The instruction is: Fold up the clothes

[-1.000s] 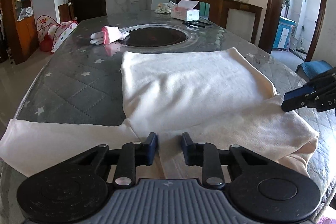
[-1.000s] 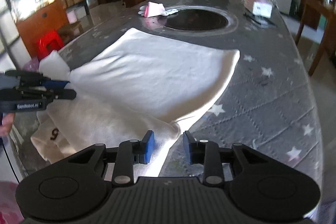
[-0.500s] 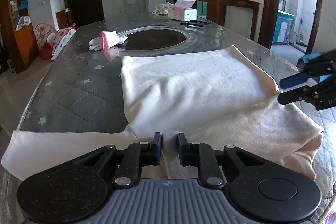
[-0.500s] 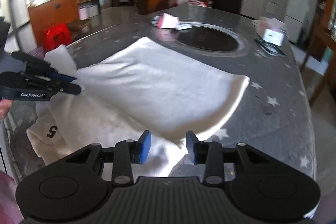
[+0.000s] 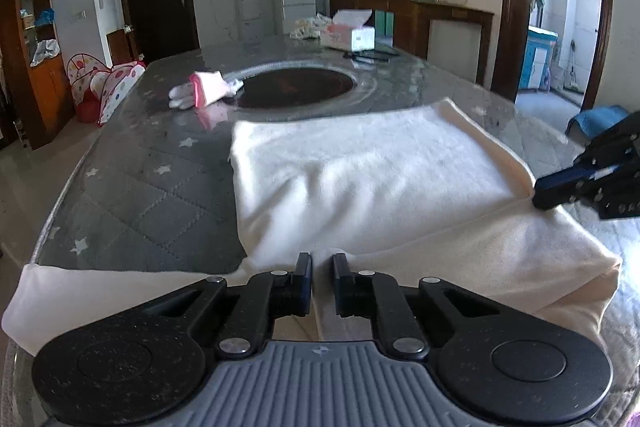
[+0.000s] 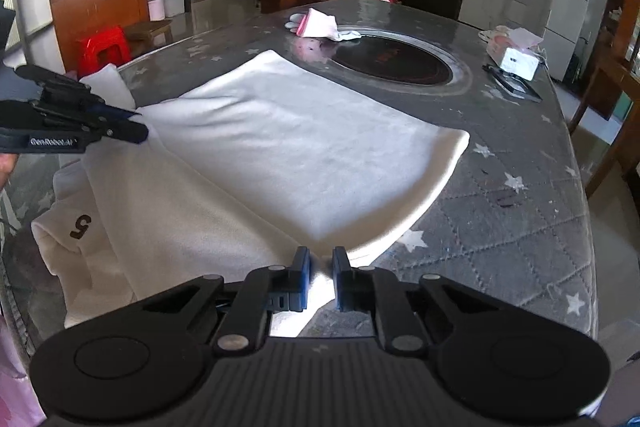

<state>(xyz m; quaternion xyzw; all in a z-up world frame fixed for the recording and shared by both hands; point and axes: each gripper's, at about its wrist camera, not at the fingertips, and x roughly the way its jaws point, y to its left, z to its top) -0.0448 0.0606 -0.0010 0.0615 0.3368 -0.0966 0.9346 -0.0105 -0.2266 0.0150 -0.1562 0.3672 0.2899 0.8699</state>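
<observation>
A cream garment [image 5: 360, 179] lies spread on the grey star-quilted table [image 5: 152, 187], its body folded flat and one sleeve [image 5: 100, 291] stretched to the near left. My left gripper [image 5: 322, 267] is shut on the cloth where sleeve and body meet. In the right wrist view the same garment [image 6: 280, 155] shows a dark "5" print [image 6: 80, 227] on its near left fold. My right gripper [image 6: 321, 263] is shut on the garment's near edge. Each gripper appears in the other's view: the right gripper [image 5: 560, 187] and the left gripper [image 6: 132, 131], both touching the cloth.
A round black inset [image 5: 296, 87] sits mid-table with pink-and-white gloves [image 5: 204, 93] beside it. A tissue box [image 5: 352, 35] and dark flat items [image 6: 512, 83] lie at the far end. The table edge [image 6: 580, 187] curves close on the right. A red stool [image 6: 104, 47] stands on the floor.
Both grippers' jaws have narrowed from open onto the cloth. The right gripper has come down to the garment's near edge; the left has settled at the sleeve junction.
</observation>
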